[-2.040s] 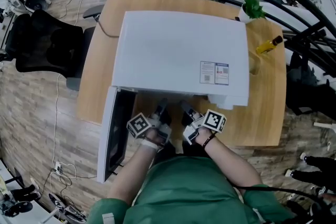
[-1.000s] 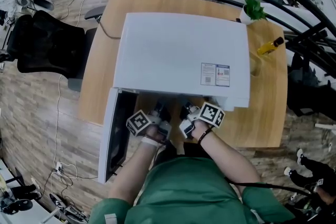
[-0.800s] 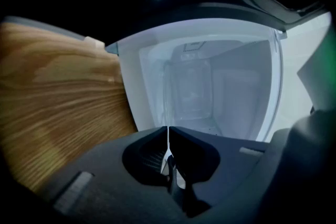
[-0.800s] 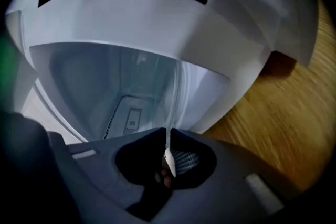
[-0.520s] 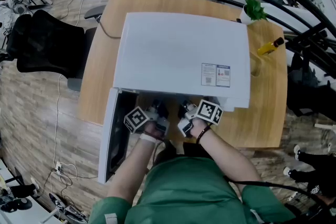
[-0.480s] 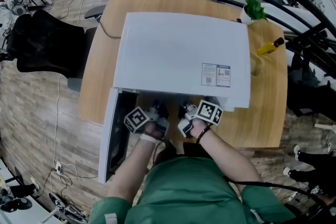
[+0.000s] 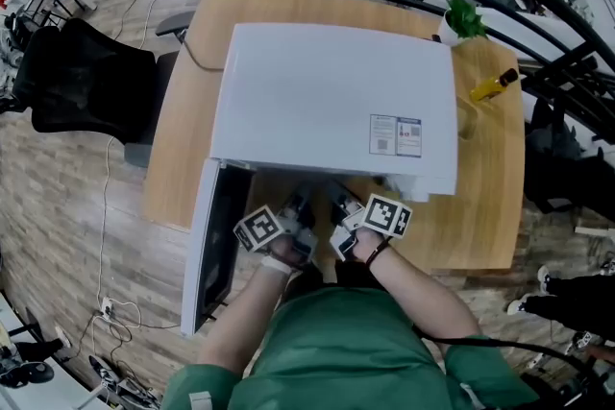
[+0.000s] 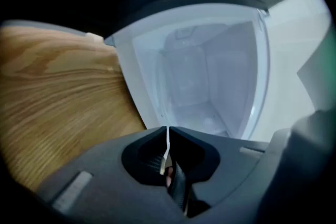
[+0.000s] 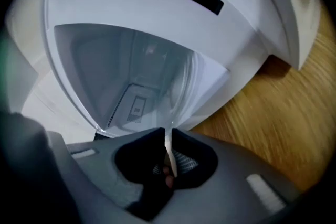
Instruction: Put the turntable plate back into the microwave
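Observation:
The white microwave [image 7: 332,101] stands on the wooden table [image 7: 485,206] with its door [image 7: 213,250] swung open to the left. In front of its cavity both grippers carry the clear glass turntable plate [image 8: 199,71] [image 9: 121,71] by its near rim. My left gripper [image 7: 296,204] [image 8: 168,136] is shut on the thin edge. My right gripper [image 7: 341,202] [image 9: 169,139] also has the rim between its pads, and its jaws are opening slightly. The pale cavity shows through the glass. In the head view the plate itself is hard to make out.
A small green plant [image 7: 463,14] and a yellow bottle [image 7: 494,83] stand at the table's far right. A black office chair [image 7: 86,77] is on the floor to the left. Black railings [image 7: 538,43] run behind the table.
Both grippers moved with the plate up to the microwave's opening, then came back a little towards the person. The door has not moved.

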### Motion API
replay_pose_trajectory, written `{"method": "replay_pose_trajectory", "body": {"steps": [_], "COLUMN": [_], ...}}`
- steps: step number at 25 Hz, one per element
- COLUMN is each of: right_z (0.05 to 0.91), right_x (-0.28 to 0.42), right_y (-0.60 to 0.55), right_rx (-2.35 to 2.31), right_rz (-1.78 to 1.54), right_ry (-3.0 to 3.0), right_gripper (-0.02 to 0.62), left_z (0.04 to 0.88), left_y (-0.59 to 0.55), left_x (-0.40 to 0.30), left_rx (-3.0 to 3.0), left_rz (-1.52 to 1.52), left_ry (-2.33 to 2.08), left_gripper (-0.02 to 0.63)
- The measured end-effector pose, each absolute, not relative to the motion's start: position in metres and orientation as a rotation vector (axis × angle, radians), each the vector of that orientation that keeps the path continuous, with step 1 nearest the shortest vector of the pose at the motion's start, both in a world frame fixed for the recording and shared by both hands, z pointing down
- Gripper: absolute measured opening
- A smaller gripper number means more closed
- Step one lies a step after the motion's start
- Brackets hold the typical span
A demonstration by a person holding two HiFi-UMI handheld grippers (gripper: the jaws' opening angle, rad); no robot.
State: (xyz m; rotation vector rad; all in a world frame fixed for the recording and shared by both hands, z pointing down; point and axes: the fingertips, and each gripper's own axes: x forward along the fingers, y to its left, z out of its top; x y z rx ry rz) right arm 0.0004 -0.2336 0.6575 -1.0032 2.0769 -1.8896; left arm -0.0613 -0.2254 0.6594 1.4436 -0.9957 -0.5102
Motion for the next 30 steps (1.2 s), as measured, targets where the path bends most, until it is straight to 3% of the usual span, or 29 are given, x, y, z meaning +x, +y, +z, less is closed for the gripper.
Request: {"method": "replay_pose_trajectory", "body": {"steps": [16,30], "right_z": [0.612,0.494], "right_x": [0.033,0.024], "right_y": [-0.186,-0.169], "right_rx": [-1.2,-1.325], "right_rz": [-1.479,-0.645], "right_ry": [2.604,2.973], "right_gripper": [0.018,0.018], "left_z": [0.604,0.501], "left_y": [-0.176,-0.167], "left_x": [-0.035,-0.029], "left_rx": [1.938,2.326], "left_rz": [-0.006,0.173], "left_ry": [-1.115,-1.239], "left_gripper": [0.02,0.02]}}
